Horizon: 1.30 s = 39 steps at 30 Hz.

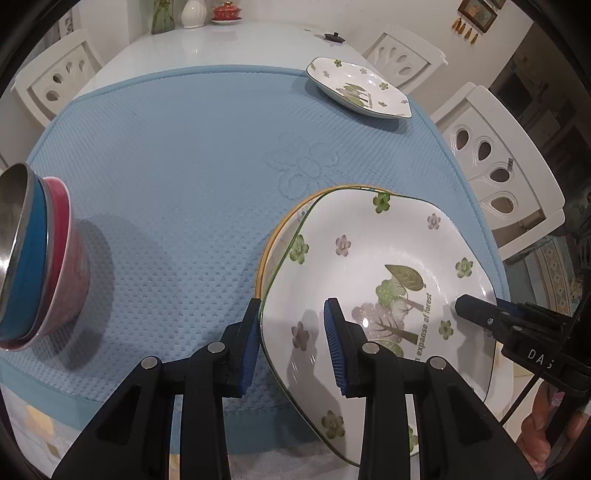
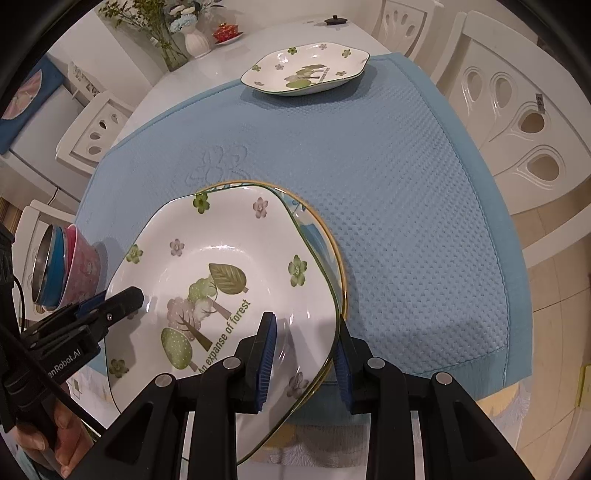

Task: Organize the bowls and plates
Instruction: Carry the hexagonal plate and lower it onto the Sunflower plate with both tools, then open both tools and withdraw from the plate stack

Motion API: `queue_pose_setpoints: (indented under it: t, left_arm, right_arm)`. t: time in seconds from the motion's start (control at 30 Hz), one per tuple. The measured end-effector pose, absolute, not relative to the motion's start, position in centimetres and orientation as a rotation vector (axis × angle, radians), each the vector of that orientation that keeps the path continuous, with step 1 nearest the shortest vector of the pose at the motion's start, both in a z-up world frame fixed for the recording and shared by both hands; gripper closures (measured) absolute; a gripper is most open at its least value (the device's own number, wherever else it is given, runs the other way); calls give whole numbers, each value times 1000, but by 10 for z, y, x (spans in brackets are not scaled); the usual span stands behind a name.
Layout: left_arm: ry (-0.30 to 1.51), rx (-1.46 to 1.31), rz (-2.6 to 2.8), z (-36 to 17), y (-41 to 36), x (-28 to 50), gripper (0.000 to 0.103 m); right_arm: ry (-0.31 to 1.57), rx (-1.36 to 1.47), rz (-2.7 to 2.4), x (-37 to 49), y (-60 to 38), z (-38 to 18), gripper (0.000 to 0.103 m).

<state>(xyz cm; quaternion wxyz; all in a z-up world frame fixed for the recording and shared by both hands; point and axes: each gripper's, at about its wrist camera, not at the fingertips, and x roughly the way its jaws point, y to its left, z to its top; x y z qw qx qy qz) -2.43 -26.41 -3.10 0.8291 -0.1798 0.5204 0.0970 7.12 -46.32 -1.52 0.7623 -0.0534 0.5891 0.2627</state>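
Note:
A white squarish floral plate point(image 1: 369, 258) point(image 2: 221, 251) reading "An expanse of forest" is held at two opposite rims. My left gripper point(image 1: 291, 314) is shut on its left rim, one blue pad inside and one outside. My right gripper point(image 2: 306, 325) is shut the same way on the right rim. Each gripper also shows in the other's view: the right gripper point(image 1: 476, 306) and the left gripper point(image 2: 125, 295). The plate lies over a round yellow-rimmed plate point(image 1: 280, 229) point(image 2: 325, 236); I cannot tell whether they touch. A second floral plate point(image 1: 360, 86) point(image 2: 306, 70) rests at the mat's far corner.
A stack of nested bowls point(image 1: 40, 254) point(image 2: 66, 266), steel inside blue inside pink, stands at the left on the blue mat point(image 1: 184, 147). White chairs point(image 1: 498, 177) ring the table. Vases and a red lidded dish point(image 1: 226, 11) stand at the far end.

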Motion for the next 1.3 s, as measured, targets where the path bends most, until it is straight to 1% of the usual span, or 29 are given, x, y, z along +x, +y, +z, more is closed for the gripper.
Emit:
queue_pose_setpoints:
  t: [0.47,0.8,1.0,1.2,1.3]
  left_arm:
    - [1108,-377,234,-37,-257,-17,73]
    - [1100,-383,217,-35,-255,-16,73]
    - [1023,-232,238,-6,-265,-18,73]
    - [981,-208,204,20,-263,-20,72]
    - [966,-246,208,28,-254,-24,72]
  right_arm:
    - [1282,-105,547,75,-458,-18,74]
    - [1249,-139,533,80,-456,-10,74]
    - [1244,-151,528,76,-455,-6,74]
    - [1224,-137,562,62,-450,18,74]
    - [1191,-160,563,55,-447,35,74]
